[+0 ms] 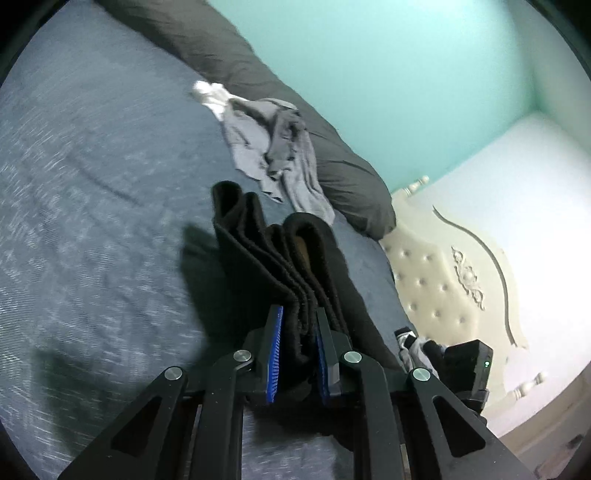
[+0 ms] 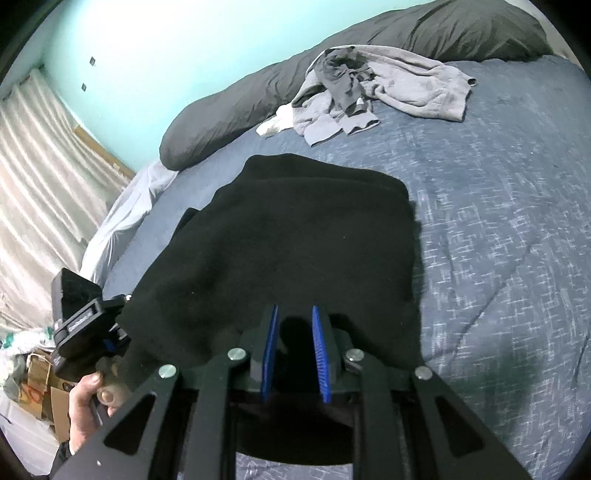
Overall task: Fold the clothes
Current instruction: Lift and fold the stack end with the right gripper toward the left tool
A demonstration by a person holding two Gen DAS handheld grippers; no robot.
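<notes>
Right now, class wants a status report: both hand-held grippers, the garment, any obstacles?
Left hand-held gripper clamped on folded black garment. Right hand-held gripper open, over its edge. Grey clothes pile beyond, clear.

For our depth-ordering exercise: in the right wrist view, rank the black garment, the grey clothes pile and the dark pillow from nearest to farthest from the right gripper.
1. Black garment: directly at the right gripper.
2. Grey clothes pile: farther up the bed, slightly right.
3. Dark pillow: behind the pile, along the wall.

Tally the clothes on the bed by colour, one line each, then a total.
Black: 1, the folded black garment, clamped by the left gripper.
Grey: 2 told apart, a light grey garment and a dark grey garment on it.
White: 1, a white piece.
Total: 4.
</notes>
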